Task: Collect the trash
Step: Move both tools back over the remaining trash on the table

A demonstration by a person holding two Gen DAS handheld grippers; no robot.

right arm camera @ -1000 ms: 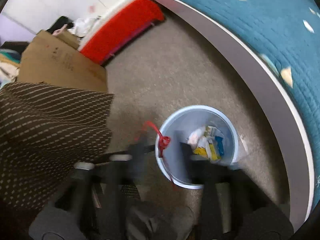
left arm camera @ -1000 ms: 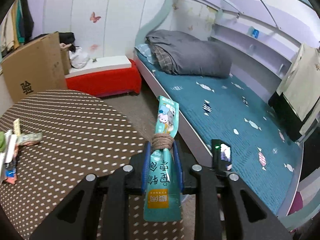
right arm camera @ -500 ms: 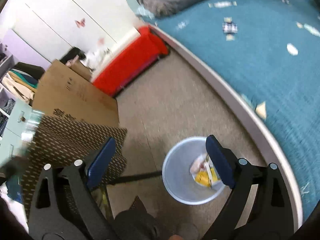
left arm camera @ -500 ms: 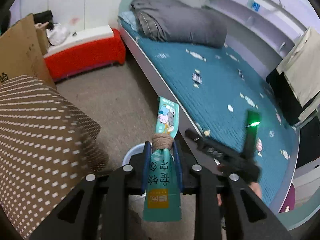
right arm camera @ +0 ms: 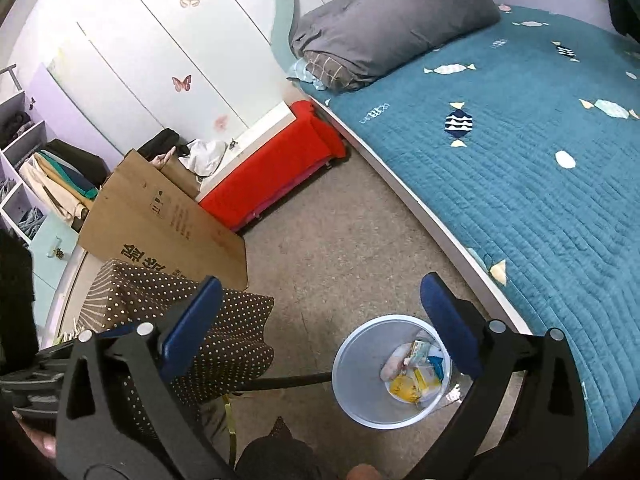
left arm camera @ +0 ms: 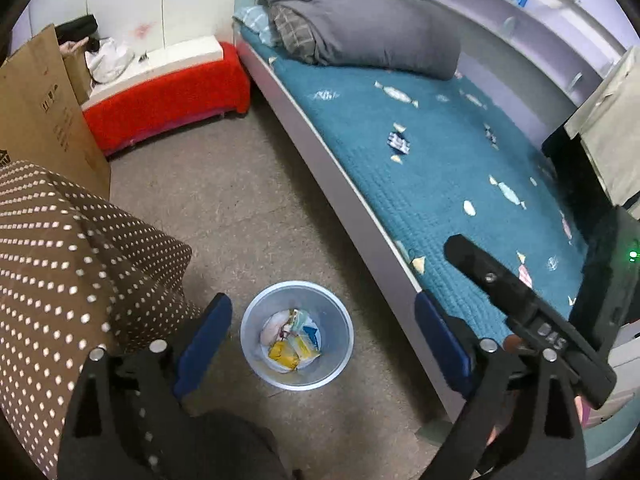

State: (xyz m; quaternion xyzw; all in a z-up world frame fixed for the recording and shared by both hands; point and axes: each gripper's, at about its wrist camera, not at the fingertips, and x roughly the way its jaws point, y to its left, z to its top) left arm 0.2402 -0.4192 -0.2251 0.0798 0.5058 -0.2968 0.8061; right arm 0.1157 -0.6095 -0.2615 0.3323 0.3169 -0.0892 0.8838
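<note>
Grey bin (left arm camera: 298, 376) upright, mouth up

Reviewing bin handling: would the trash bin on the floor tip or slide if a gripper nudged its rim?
The trash bin looks thin-walled and nearly empty, holding only a few wrappers, so probably light. It tapers toward its base, so a rim nudge would likely slide or tip it.

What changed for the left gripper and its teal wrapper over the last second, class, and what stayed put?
The left gripper swung from the table to above the trash bin, opened, and let go of the teal wrapper, which has left its fingers. The bin stayed on the floor beside the bed; the right gripper remains open.
</note>
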